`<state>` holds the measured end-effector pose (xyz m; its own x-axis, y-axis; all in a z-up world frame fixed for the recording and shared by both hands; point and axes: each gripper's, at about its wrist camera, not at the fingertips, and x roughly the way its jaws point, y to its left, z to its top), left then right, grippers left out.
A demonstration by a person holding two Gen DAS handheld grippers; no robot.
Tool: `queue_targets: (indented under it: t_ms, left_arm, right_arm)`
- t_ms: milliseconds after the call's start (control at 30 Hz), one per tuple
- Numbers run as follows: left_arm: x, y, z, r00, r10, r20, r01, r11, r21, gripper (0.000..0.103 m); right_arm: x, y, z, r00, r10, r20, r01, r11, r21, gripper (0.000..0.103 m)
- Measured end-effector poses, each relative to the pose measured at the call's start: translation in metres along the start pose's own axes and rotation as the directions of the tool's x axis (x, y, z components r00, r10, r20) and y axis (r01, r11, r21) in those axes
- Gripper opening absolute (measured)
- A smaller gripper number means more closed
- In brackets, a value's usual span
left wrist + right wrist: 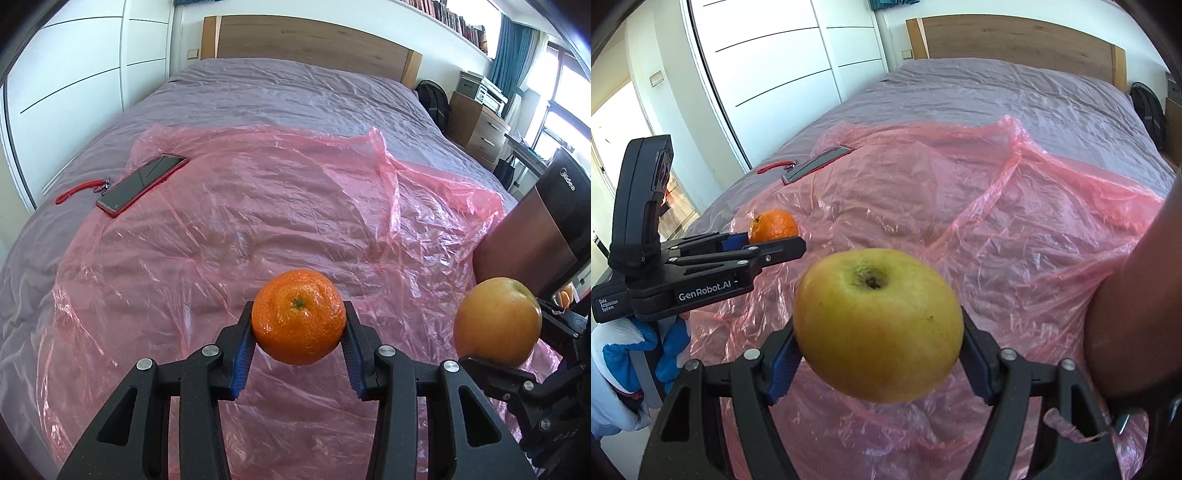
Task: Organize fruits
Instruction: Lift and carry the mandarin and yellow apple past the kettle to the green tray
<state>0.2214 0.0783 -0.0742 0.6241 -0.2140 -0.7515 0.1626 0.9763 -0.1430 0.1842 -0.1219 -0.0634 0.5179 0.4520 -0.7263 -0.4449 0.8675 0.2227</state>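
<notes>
Both grippers were already full: left gripper [298, 321] clamped an orange [298, 316], right gripper [878, 334] an apple [878, 325], side by side w/ only a narrow gap between. Ahead, pink plastic sheet [258, 206] lay wide & bare over the bed [280, 88]. Only obstacles: phone [142, 183] + red strap [75, 192] at far left edge.

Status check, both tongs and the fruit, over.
Left tongs shut on orange, held above pink plastic sheet. Right tongs shut on apple. Phone far off.
</notes>
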Motion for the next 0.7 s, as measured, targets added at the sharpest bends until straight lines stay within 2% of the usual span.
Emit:
queue_targets:
  t_ms: [367, 700]
  left_arm:
    - [-0.030, -0.043, -0.021, 0.996, -0.093, -0.019, 0.093, 0.996, 0.004, 0.038]
    - [-0.054, -0.101, -0.044, 0.982, -0.172, -0.075, 0.176, 0.983, 0.055, 0.038]
  right_arm:
    - [-0.049, 0.004, -0.046, 0.999, -0.005, -0.037, 0.006, 1.000, 0.027, 0.091]
    - [-0.104, -0.018, -0.084, 0.997, -0.067, -0.046, 0.070, 0.994, 0.083, 0.091]
